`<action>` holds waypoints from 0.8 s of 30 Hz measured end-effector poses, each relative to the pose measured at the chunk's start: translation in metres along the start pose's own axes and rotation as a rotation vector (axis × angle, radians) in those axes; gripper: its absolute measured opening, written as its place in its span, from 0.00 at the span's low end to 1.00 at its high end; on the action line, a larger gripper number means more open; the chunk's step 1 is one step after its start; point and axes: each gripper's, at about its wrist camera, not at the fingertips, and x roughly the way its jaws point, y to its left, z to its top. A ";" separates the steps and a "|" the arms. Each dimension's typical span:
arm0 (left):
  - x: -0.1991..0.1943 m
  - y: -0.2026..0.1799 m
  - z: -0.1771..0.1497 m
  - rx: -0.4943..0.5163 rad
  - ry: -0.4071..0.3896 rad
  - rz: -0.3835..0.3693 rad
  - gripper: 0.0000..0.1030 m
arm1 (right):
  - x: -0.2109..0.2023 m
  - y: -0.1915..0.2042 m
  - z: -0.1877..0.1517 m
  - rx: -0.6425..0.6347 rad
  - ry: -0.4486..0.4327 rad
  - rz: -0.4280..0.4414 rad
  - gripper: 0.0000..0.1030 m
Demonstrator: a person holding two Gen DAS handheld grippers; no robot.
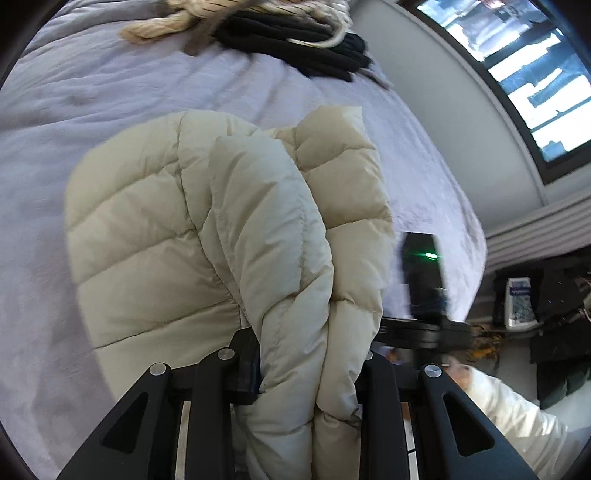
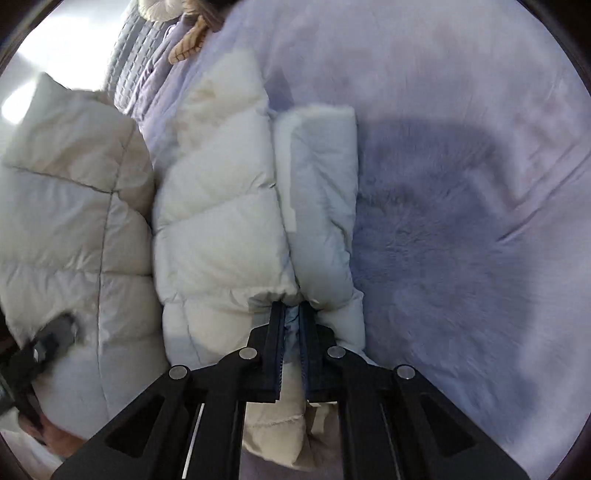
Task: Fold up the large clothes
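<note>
While the cream puffer jacket (image 1: pixel 207 229) is hanging bunched above the lavender bedspread (image 1: pixel 92 92), the left gripper (image 1: pixel 310 373) is clenching a thick roll of its quilted fabric between its jaws. The right gripper (image 2: pixel 291 332) is pinching a thin hem edge of the same jacket, jaws nearly closed on it. Farther up the bed, a folded black garment (image 1: pixel 314 48) is lying beside a cream knitted piece (image 1: pixel 166 26).

Both claws are matte black with silver round rivets, and the person's sleeve (image 1: pixel 517 417) is white.
</note>
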 end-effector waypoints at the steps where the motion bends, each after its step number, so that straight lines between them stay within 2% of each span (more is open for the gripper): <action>1: 0.005 -0.002 -0.001 0.006 -0.001 -0.036 0.36 | 0.004 -0.002 0.001 0.011 0.003 0.028 0.08; 2: 0.009 -0.003 -0.001 0.006 -0.005 -0.065 0.48 | 0.003 -0.009 0.006 0.017 0.007 0.050 0.08; 3: 0.013 -0.004 -0.002 0.002 -0.013 -0.114 0.56 | 0.002 -0.013 0.007 0.019 0.009 0.067 0.08; 9: 0.034 -0.010 -0.006 0.019 -0.016 -0.245 0.58 | 0.003 -0.032 0.003 0.024 0.024 0.152 0.07; 14: 0.043 -0.018 -0.012 0.071 -0.044 -0.219 0.58 | -0.014 -0.052 0.001 0.042 0.033 0.199 0.06; 17: 0.048 -0.021 -0.013 0.072 -0.050 -0.205 0.58 | -0.034 -0.058 0.003 0.041 0.020 0.179 0.07; 21: 0.049 -0.022 -0.012 0.076 -0.054 -0.188 0.58 | -0.079 -0.063 -0.003 0.046 -0.068 0.135 0.09; 24: 0.051 -0.025 -0.014 0.096 -0.057 -0.173 0.58 | -0.113 -0.071 -0.006 0.077 -0.146 0.143 0.09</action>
